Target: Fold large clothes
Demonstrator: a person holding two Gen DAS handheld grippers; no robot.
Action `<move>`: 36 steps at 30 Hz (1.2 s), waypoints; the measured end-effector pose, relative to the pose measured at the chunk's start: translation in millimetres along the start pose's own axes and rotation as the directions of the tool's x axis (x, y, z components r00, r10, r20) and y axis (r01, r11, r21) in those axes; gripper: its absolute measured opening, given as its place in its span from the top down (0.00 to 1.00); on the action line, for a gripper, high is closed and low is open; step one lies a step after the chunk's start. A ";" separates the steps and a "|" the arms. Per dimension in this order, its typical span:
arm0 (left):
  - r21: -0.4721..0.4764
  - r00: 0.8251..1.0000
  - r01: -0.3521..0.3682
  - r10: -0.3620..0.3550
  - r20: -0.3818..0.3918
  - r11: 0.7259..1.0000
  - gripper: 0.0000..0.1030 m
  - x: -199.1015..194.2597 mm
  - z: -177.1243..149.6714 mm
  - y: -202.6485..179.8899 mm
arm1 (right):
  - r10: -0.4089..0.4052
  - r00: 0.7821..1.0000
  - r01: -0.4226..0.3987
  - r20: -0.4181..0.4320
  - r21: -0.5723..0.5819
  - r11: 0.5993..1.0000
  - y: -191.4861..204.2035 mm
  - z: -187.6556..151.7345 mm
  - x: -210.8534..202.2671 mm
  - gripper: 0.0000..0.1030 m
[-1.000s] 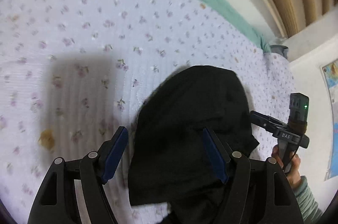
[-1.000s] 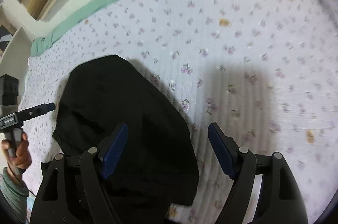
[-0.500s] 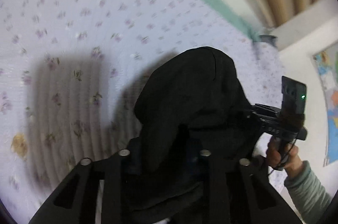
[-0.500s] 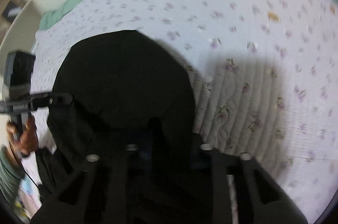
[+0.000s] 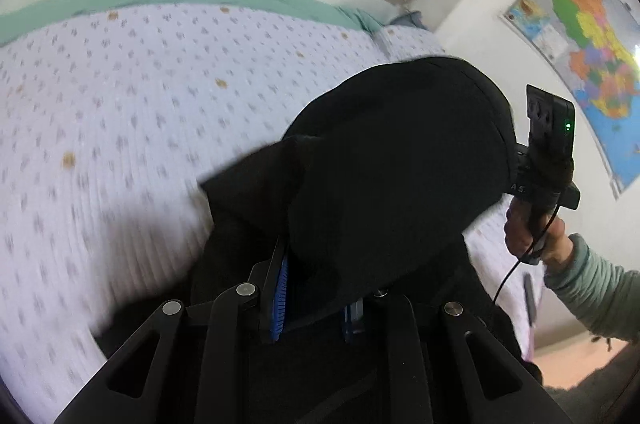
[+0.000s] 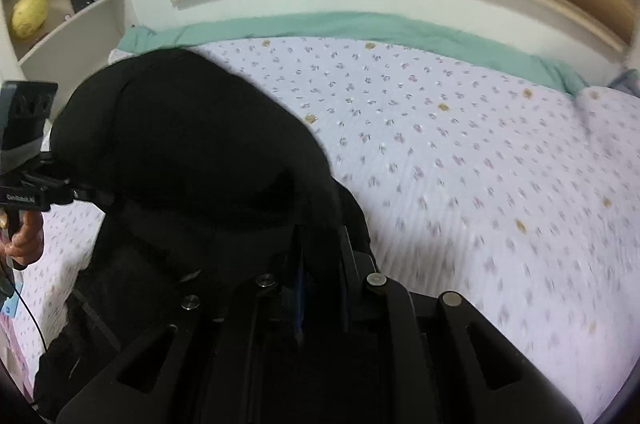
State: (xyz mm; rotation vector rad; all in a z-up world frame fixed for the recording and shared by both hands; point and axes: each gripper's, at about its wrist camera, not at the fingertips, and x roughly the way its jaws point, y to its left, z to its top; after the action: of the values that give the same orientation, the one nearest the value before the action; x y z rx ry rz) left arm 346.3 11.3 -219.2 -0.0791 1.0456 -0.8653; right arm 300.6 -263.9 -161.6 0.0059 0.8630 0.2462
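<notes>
Black garment (image 5: 392, 159) bunched before floral quilt (image 5: 120, 111), wall map (image 5: 592, 35) beyond.

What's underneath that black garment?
A floral quilted bedspread shows under and around the black garment, with a green sheet along its far edge. Whatever lies directly beneath the dark fabric is covered and cannot be seen.

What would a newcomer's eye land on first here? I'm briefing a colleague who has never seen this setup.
First, the black garment, bulging dark across the middle of both views, lifted over the floral bedspread. It is pinched in the left gripper and the right gripper, whose jaws have just been closing onto the cloth. Next, the colourful wall map at upper right in the left wrist view.
</notes>
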 end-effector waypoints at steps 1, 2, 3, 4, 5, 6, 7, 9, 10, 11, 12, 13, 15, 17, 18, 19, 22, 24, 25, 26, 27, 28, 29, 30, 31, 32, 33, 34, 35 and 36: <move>-0.004 1.000 0.003 -0.003 -0.002 1.000 0.80 -6.0 -10.7 -4.6 | 0.005 1.000 -0.005 0.003 0.006 1.000 5.7 -10.9 -11.0 0.84; -0.015 1.000 0.006 -0.006 -0.006 1.000 0.80 -9.2 -25.2 -10.0 | 0.015 1.000 -0.015 -0.001 0.016 1.000 11.6 -23.9 -21.3 0.84; -0.030 1.000 0.006 -0.007 -0.017 1.000 0.80 -11.5 -41.5 -15.4 | 0.022 1.000 -0.022 -0.008 0.021 1.000 15.9 -33.4 -27.1 0.84; -0.045 1.000 0.001 -0.002 -0.030 0.999 0.79 -12.8 -59.2 -20.1 | 0.025 1.000 -0.024 -0.020 0.022 0.999 21.2 -47.3 -34.2 0.84; -0.053 0.999 -0.015 0.013 -0.044 0.998 0.79 -11.1 -74.3 -23.9 | 0.025 0.999 -0.024 -0.042 0.023 0.999 29.0 -65.1 -38.8 0.84; -0.056 0.997 -0.049 0.045 -0.065 0.997 0.78 -8.2 -89.5 -27.7 | 0.029 0.997 -0.028 -0.066 0.028 0.999 31.4 -77.4 -39.9 0.80; -0.060 0.993 -0.081 0.076 -0.091 0.995 0.78 -3.5 -101.5 -29.1 | 0.026 0.994 -0.022 -0.110 0.039 0.999 35.2 -96.7 -38.0 0.76; -0.097 0.978 -0.143 0.126 -0.168 0.985 0.78 11.8 -130.7 -28.5 | 0.016 0.984 -0.007 -0.176 0.050 0.999 33.3 -128.4 -38.1 0.69; -0.119 0.973 -0.160 0.136 -0.188 0.980 0.78 14.5 -140.7 -27.1 | 0.009 0.975 0.004 -0.221 0.060 0.998 32.8 -144.6 -35.0 0.69; -0.132 0.971 -0.167 0.140 -0.194 0.977 0.78 14.5 -146.0 -26.8 | 0.009 0.961 0.013 -0.275 0.078 0.997 31.7 -161.2 -30.3 0.68; -0.151 0.970 -0.177 0.146 -0.197 0.973 0.78 9.9 -152.6 -26.9 | 0.013 0.954 0.016 -0.301 0.092 0.996 30.3 -170.0 -29.5 0.68; -0.173 0.972 -0.174 0.141 -0.188 0.969 0.78 0.9 -156.0 -27.4 | 0.017 0.947 0.020 -0.321 0.111 0.994 28.1 -178.7 -31.9 0.68; -0.201 0.974 -0.180 0.147 -0.172 0.963 0.78 -17.9 -157.0 -27.9 | 0.027 0.945 0.024 -0.327 0.150 0.988 22.9 -188.3 -47.7 0.68; -0.206 0.976 -0.196 0.171 -0.134 0.959 0.78 -40.1 -151.0 -30.7 | 0.033 0.956 0.021 -0.291 0.181 0.983 18.0 -180.4 -72.1 0.67; -0.206 0.979 -0.199 0.183 -0.092 0.958 0.77 -56.8 -141.6 -34.4 | 0.037 0.962 0.015 -0.269 0.188 0.982 17.1 -174.0 -80.9 0.67; -0.206 0.981 -0.193 0.183 -0.068 0.959 0.77 -64.5 -136.0 -36.8 | 0.048 0.972 -0.002 -0.229 0.196 0.981 16.7 -160.4 -93.2 0.61; -0.186 0.987 -0.136 0.149 0.060 0.973 0.58 -88.5 -99.8 -55.0 | 0.075 0.990 -0.050 -0.122 0.196 0.979 28.7 -116.5 -109.8 0.35; -0.181 0.987 -0.099 0.119 0.106 0.979 0.46 -87.1 -80.1 -67.0 | 0.098 0.994 -0.087 -0.053 0.192 0.978 40.9 -84.5 -111.8 0.34; -0.180 0.988 -0.084 0.105 0.110 0.980 0.46 -83.9 -75.1 -69.6 | 0.100 0.994 -0.090 -0.042 0.197 0.976 47.6 -68.8 -106.8 0.34; -0.178 0.990 -0.063 0.083 0.109 0.982 0.46 -76.7 -67.4 -73.2 | 0.110 0.993 -0.098 -0.046 0.202 0.974 54.6 -55.3 -97.4 0.34; -0.173 0.993 -0.042 0.059 0.098 0.984 0.46 -63.4 -60.0 -76.3 | 0.119 0.991 -0.105 -0.054 0.204 0.973 59.3 -47.9 -89.2 0.34; -0.178 0.996 -0.030 0.044 0.077 0.984 0.46 -50.2 -57.6 -78.9 | 0.121 0.990 -0.104 -0.069 0.209 0.972 65.3 -41.7 -75.9 0.34; -0.186 0.998 -0.023 0.034 0.058 0.982 0.46 -41.3 -57.4 -77.4 | 0.122 0.989 -0.102 -0.084 0.213 0.972 69.8 -42.0 -66.0 0.34; -0.204 1.000 -0.009 0.014 0.020 0.979 0.46 -26.1 -61.6 -74.5 | 0.133 0.984 -0.105 -0.117 0.219 0.970 71.9 -44.3 -51.4 0.34; -0.216 1.000 -0.006 0.004 -0.011 0.976 0.46 -14.1 -64.5 -71.7 | 0.146 0.976 -0.108 -0.164 0.223 0.969 74.7 -49.9 -34.9 0.34; -0.230 0.999 -0.010 -0.002 -0.053 0.973 0.46 1.4 -73.1 -65.7 | 0.154 0.964 -0.106 -0.215 0.221 0.970 78.5 -58.7 -18.6 0.34; -0.252 0.994 -0.010 -0.018 -0.111 0.968 0.46 18.0 -87.6 -60.4 | 0.152 0.955 -0.098 -0.254 0.214 0.972 77.5 -68.0 -5.5 0.35; -0.267 0.988 -0.019 -0.023 -0.153 0.963 0.46 30.2 -97.7 -58.0 | 0.126 0.942 -0.067 -0.310 0.192 0.979 80.2 -82.7 10.7 0.35; -0.276 0.979 -0.049 -0.009 -0.205 0.960 0.47 44.0 -112.1 -55.9 | 0.100 0.929 -0.040 -0.356 0.172 0.984 83.3 -98.6 22.1 0.36; -0.288 0.969 -0.084 0.011 -0.245 0.954 0.50 59.6 -126.0 -49.3 | 0.078 0.910 -0.014 -0.408 0.157 0.987 82.8 -121.7 31.2 0.38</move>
State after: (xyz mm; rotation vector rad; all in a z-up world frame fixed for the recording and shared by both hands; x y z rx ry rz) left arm 231.6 -19.7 -307.2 -0.2043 1.3976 -0.6786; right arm 210.9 -188.1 -255.7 0.1197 1.3058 0.2287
